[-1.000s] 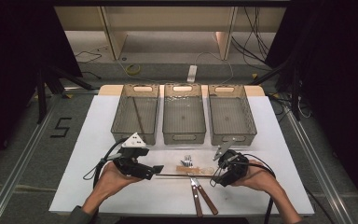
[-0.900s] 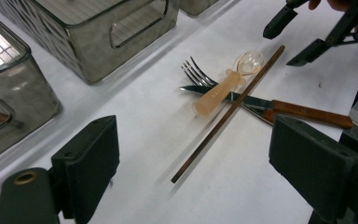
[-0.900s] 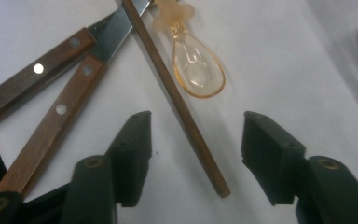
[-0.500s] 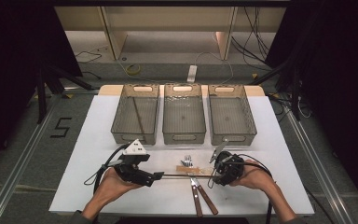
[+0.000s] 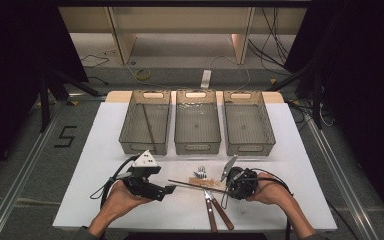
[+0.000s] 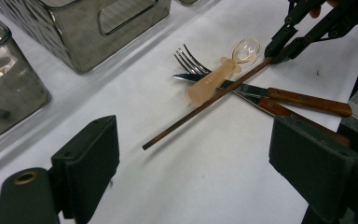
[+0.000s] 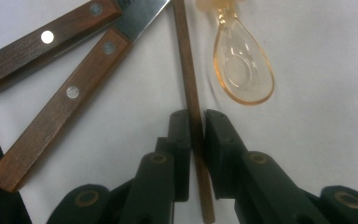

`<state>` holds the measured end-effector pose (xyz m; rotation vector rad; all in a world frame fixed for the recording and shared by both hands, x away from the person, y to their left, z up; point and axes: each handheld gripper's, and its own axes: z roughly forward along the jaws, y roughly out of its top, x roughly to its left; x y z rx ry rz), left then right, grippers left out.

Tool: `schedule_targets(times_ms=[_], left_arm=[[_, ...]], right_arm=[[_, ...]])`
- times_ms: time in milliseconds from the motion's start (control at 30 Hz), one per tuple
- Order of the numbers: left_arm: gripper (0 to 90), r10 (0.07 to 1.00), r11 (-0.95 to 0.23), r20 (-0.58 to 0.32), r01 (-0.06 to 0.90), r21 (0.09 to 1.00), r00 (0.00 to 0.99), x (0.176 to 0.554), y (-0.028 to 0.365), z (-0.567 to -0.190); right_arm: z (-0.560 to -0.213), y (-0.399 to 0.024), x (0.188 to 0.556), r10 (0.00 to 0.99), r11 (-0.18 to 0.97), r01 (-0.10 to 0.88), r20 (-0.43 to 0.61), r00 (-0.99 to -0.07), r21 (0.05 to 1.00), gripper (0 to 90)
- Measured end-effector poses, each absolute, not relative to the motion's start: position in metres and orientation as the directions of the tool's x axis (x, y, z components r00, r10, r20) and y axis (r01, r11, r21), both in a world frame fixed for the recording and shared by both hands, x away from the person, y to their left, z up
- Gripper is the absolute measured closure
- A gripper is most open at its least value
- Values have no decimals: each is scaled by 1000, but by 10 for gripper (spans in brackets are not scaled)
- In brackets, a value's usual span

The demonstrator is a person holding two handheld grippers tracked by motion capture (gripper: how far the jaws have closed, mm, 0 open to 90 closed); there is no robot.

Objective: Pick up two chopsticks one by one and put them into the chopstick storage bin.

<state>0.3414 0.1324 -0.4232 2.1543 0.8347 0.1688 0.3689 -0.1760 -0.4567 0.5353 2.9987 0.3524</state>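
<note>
A thin brown chopstick (image 5: 195,186) lies across the white table (image 5: 95,145) between my two grippers. My right gripper (image 7: 195,126) has just been closing its jaws, and the pads now press on the chopstick (image 7: 186,70) near its end. From the left gripper view, the right gripper (image 6: 275,53) pinches the chopstick's (image 6: 205,105) far end. My left gripper (image 6: 196,154) stands open near the chopstick's free tip, with nothing between its jaws. In the high view the left gripper (image 5: 167,190) sits just left of that tip.
Two wooden-handled knives (image 5: 215,210), a translucent orange spoon (image 6: 223,70) and a fork (image 6: 191,63) lie under or beside the chopstick. Three clear bins (image 5: 196,122) stand in a row behind them. The left bin (image 5: 146,122) holds a thin dark stick.
The right gripper's jaws have drawn together onto the chopstick's end. Both hands have stayed about where they were.
</note>
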Motion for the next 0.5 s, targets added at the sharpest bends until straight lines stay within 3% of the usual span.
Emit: schedule_targets(times_ms=[233,500], left_arm=[[156,616,-458,-156,512,727,772,342,133,-424],[156,610,-460,-153,505,730,777,341,133,-423]], right_arm=[[-455,-173,365,284,941,267,-55,-957,210,847],[-448,-172,359,255,939,229,-71,-964,256,851]])
